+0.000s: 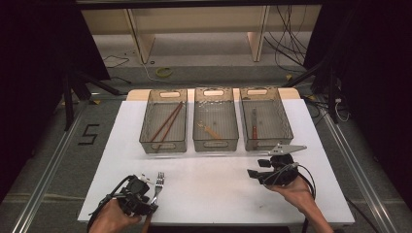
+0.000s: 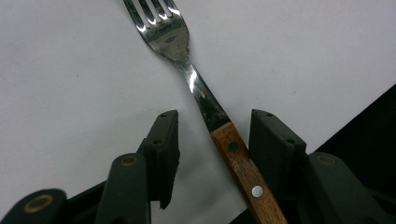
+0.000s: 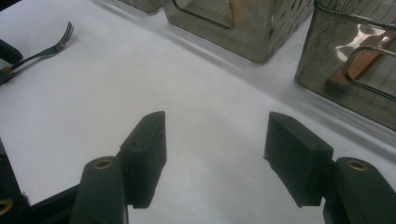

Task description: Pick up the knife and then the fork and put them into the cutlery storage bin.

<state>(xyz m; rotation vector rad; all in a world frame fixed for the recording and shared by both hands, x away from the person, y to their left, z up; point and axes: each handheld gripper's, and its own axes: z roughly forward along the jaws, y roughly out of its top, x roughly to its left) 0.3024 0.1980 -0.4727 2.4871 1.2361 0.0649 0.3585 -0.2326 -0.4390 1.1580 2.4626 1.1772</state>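
Left claw (image 2: 212,135): jaws parted, wooden-handled fork (image 2: 205,102) straddled on the white bench (image 1: 218,179), contact on one side possibly made. Right claw (image 3: 215,140): held open, nothing gripped.

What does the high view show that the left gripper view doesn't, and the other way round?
High view adds: three clear plastic bins at the far side, brown chopsticks in the leftmost, and the open right gripper. Left gripper view adds: metal rivets in the wooden handle of the steel fork, between the left gripper's open jaws. Both: that fork on the white table.
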